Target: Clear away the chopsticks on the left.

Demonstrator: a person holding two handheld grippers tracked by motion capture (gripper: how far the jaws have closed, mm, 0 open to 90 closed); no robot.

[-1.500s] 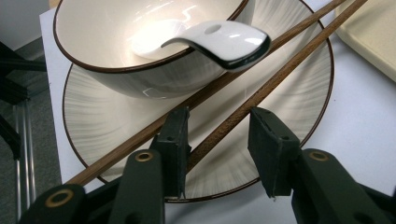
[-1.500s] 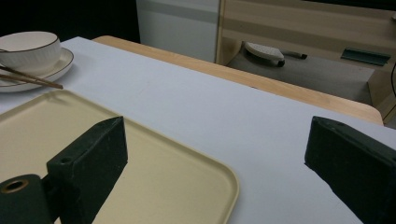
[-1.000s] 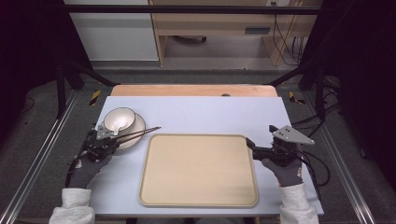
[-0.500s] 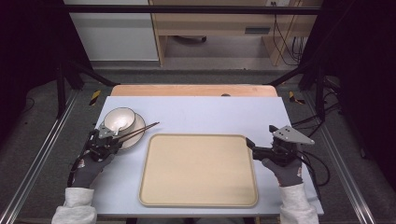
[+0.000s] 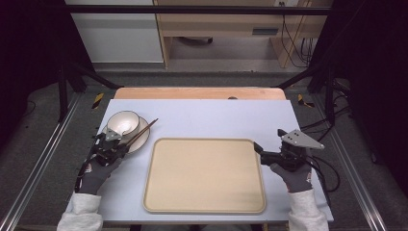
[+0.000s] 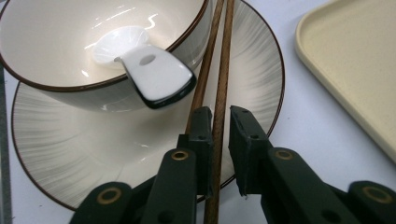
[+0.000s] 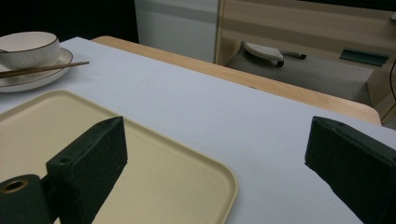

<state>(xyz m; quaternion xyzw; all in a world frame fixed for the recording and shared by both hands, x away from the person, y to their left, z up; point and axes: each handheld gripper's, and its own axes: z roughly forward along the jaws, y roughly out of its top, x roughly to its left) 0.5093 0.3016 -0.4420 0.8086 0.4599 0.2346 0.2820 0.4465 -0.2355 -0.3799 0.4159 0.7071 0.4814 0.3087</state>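
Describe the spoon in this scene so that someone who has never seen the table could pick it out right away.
Start at the big beige tray in the middle of the table, then look to its far left corner, where a cream bowl sits on a plate. The spoon lies in that bowl, its handle over the rim. It is glossy white ceramic, short and broad, unlike the thin brown chopsticks beside it.

My left gripper [image 6: 218, 122] hides the near ends of the chopsticks [image 6: 223, 56], and the bowl [image 6: 56, 42] covers the spoon's [image 6: 144, 70] scoop and the plate [image 6: 70, 158] behind it.
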